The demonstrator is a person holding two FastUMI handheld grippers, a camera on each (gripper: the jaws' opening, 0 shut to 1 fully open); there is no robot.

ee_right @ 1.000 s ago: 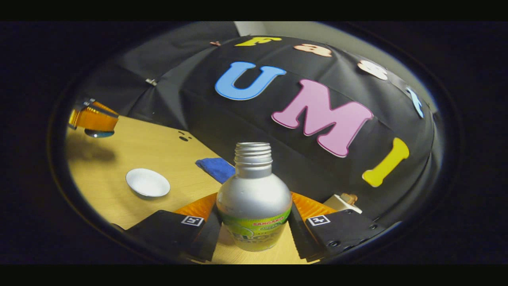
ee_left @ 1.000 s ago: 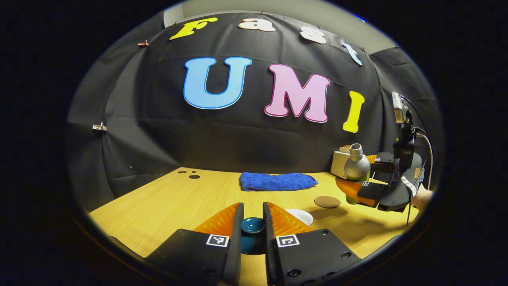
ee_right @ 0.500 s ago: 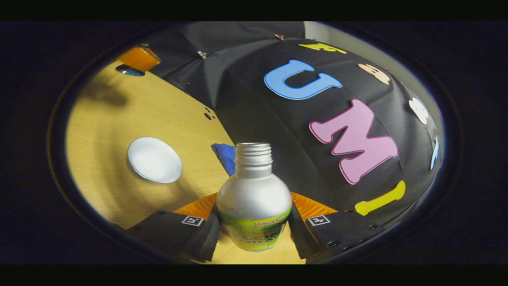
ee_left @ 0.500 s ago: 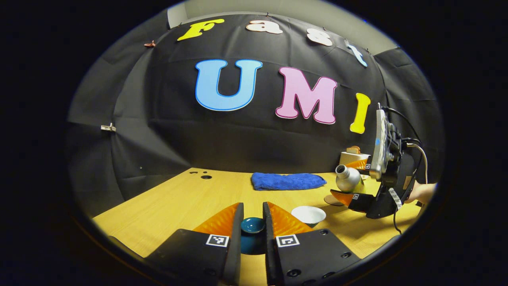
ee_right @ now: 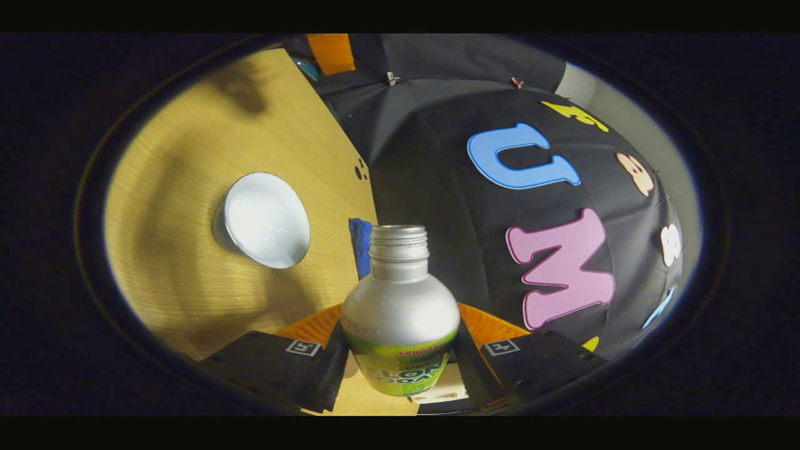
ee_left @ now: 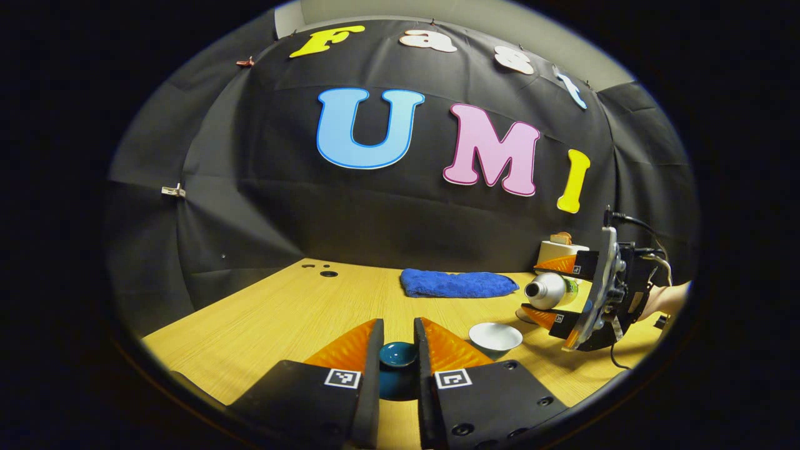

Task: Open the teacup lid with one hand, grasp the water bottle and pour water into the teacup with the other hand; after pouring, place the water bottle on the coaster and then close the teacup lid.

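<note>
Nearest in the left gripper view, the left gripper [ee_left: 398, 350] is clamped on the round dark-teal ceramic teacup lid [ee_left: 398, 354], held off the pale wooden table [ee_left: 275, 319] and level, both fingers pressing its sides. Just beyond stands the small white-lined teacup [ee_left: 495, 336], uncovered. Farther right, the right gripper [ee_left: 550, 292] pinches the silver metal water bottle with the green label [ee_right: 400, 312], rolled until the bottle lies almost horizontal, its uncapped mouth pointing at the cup from above and to the side (the person's hand [ee_left: 669, 301] shows behind it). A folded blue cloth [ee_left: 459, 283] lies at the back.

The main risk, as I judge it, is a miss: the mouth sits beside rather than squarely over the rim, so water could arc onto the table. A sudden further tilt could also overfill so shallow a cup.
</note>
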